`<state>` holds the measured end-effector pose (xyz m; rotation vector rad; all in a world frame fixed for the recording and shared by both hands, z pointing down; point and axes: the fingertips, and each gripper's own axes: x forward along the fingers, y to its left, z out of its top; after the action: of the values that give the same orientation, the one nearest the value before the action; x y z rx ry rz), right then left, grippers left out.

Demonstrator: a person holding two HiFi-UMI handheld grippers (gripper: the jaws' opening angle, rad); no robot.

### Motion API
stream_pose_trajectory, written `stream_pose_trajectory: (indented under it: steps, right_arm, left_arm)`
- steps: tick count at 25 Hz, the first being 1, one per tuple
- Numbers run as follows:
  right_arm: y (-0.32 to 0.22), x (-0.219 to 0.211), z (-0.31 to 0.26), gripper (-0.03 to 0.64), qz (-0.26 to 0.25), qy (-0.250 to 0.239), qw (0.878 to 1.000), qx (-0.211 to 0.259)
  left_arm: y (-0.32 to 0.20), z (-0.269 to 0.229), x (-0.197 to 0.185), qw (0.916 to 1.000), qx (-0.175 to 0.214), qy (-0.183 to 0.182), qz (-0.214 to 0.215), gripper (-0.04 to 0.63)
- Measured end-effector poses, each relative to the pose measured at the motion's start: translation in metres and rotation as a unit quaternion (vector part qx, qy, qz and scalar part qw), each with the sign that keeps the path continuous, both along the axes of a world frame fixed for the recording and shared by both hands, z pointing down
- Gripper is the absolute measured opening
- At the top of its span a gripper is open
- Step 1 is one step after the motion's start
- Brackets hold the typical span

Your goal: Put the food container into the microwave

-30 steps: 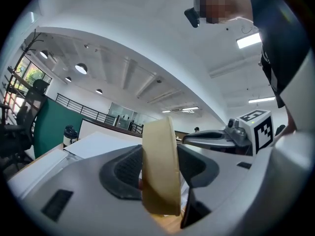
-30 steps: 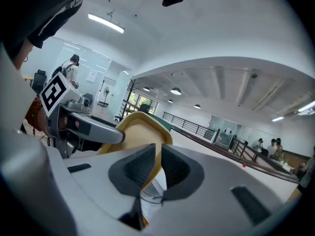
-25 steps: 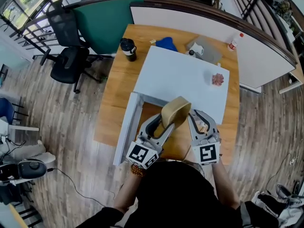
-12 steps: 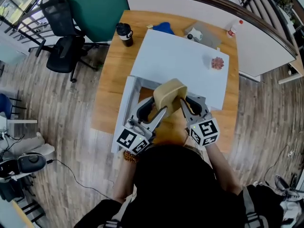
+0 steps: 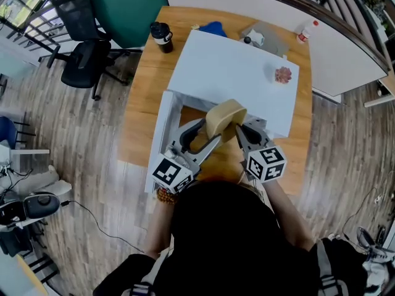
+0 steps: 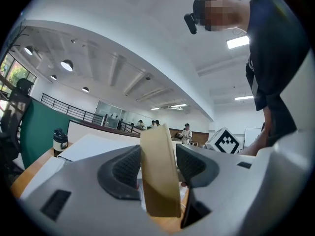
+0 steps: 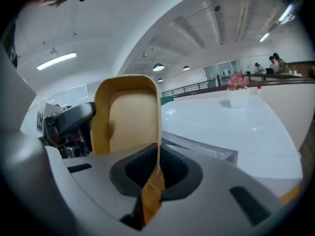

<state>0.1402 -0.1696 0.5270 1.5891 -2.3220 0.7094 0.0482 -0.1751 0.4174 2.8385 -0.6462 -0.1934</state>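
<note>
A tan food container [image 5: 224, 116] hangs on edge in front of the white microwave [image 5: 234, 73], just before its open mouth. My left gripper [image 5: 208, 139] is shut on the container's near side; in the left gripper view its wall [image 6: 158, 181] sits pinched between the dark pads. My right gripper [image 5: 238, 131] has just been closing and now clamps the thin rim [image 7: 155, 178] of the container [image 7: 129, 114]. The container's hollow faces the right gripper view. The microwave door [image 5: 160, 134] stands swung open at the left.
The microwave stands on a wooden table [image 5: 145, 97]. A pink flower [image 5: 283, 74] sits on the microwave's top. Behind are a black tumbler [image 5: 162, 37], a blue cloth [image 5: 213, 28] and a small bottle [image 5: 303, 32]. An office chair [image 5: 83, 60] stands to the left.
The container has come lower and nearer the microwave's opening. The right gripper has rolled, its marker cube now turned, and its jaws have closed on the rim. The left gripper has barely shifted.
</note>
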Motion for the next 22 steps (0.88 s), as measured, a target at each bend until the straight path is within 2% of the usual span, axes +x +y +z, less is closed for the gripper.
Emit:
stream_pose_trajectory:
  steps: [4, 10, 15, 18, 22]
  right_arm:
    - [0.004, 0.009, 0.026, 0.02, 0.014, 0.024, 0.999, -0.041]
    - [0.013, 0.002, 0.056, 0.018, -0.012, 0.04, 0.996, -0.081]
    - [0.017, -0.009, 0.074, 0.018, -0.021, 0.019, 0.993, -0.117]
    - [0.017, -0.009, 0.08, 0.018, -0.006, -0.009, 0.99, -0.142]
    - [0.016, -0.011, 0.101, 0.018, 0.009, -0.048, 0.982, -0.182]
  left_arm:
    - [-0.002, -0.016, -0.003, 0.9995, 0.018, 0.023, -0.011, 0.236]
    - [-0.015, -0.014, -0.013, 0.9984, 0.044, -0.014, -0.033, 0.236]
    - [-0.018, 0.003, -0.023, 0.9964, 0.042, -0.051, -0.054, 0.224]
    - [-0.016, 0.01, -0.022, 0.9921, 0.073, -0.088, -0.053, 0.216]
    - [-0.014, 0.007, -0.024, 0.99, 0.092, -0.09, -0.057, 0.212]
